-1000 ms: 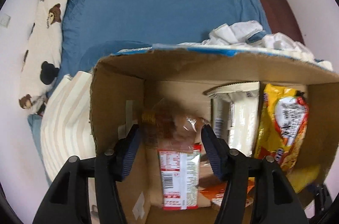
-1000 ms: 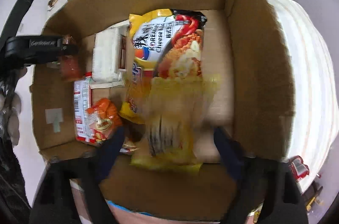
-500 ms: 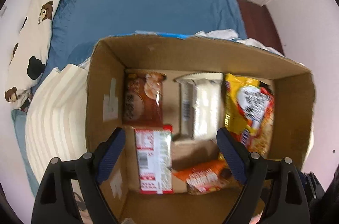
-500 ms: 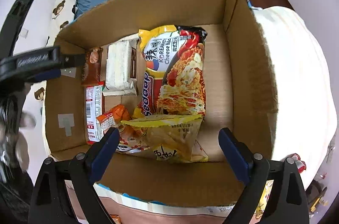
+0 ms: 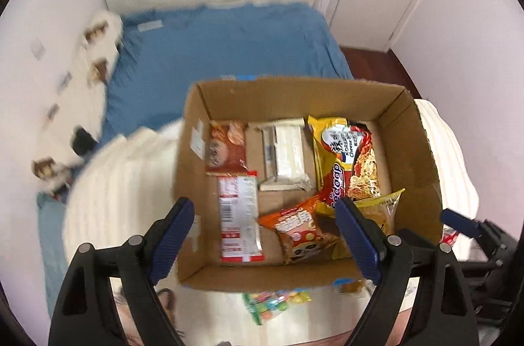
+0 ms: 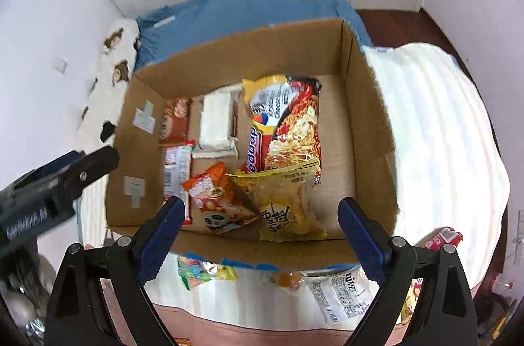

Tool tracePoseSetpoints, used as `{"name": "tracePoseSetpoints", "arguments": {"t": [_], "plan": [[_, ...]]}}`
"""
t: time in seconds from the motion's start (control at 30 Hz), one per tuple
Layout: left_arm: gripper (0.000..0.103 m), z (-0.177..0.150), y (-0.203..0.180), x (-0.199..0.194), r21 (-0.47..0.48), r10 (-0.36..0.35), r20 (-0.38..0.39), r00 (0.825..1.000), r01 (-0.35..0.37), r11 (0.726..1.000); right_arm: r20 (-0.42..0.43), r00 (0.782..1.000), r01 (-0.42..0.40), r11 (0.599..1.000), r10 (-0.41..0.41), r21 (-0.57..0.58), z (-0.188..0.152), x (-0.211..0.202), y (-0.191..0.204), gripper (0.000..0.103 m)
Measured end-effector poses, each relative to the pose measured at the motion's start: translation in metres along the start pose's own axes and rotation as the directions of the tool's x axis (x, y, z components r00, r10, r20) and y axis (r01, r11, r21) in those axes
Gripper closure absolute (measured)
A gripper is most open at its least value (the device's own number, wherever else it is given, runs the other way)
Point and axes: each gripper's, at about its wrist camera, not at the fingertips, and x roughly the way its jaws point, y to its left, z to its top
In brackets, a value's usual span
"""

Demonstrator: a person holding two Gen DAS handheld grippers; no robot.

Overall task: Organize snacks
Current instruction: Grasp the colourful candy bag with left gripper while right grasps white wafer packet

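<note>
A bed with a blue sheet (image 5: 229, 51) fills the far part of both views, a bear-print pillow (image 6: 118, 58) along its left edge; nearer lies a cream striped blanket (image 6: 435, 133), and on it stands an open cardboard box (image 5: 294, 94); inside the box, the largest snack is a yellow and red noodle packet (image 6: 288, 123) lying flat right of the middle; a yellow chip bag (image 6: 288, 202) rests against its near end, overlapping it; left of the noodles lies a white wafer pack (image 5: 285, 153), and in the far left corner a brown snack pack (image 5: 226, 146); nearer along the left wall is a red and white packet (image 5: 239, 215), with an orange panda-print bag (image 6: 219, 198) just beside it, touching the chip bag; outside the box, by its near wall, a bag of coloured candies (image 5: 275, 303) and a white sachet (image 6: 337, 293) lie on the blanket. The left gripper (image 5: 265, 231) hangs over the near edge of the box, jaws spread wide with nothing between them; the right gripper (image 6: 258, 231) hangs likewise, jaws wide apart and empty.
</note>
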Motion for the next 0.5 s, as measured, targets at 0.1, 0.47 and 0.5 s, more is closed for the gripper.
{"name": "tracePoseSetpoints", "arguments": {"t": [0.1,0.47,0.5], "plan": [[0.015,-0.016,-0.002,-0.026,-0.003,-0.007,0.058,0.998,0.007,1.000,0.050,0.999,-0.010,1.000,0.010,-0.001,-0.013,-0.018,0.003,0.007],[0.015,-0.087,-0.005,-0.068,-0.014,0.014,0.143,0.990,-0.012,1.000,0.115,0.990,-0.078,0.997,0.076,0.019,-0.071,-0.055,-0.015,0.007],[0.015,-0.096,-0.004,-0.060,-0.012,0.012,0.121,0.993,-0.010,1.000,0.113,0.991,-0.074,0.997,0.071,0.025,-0.077,-0.054,-0.022,0.007]]}}
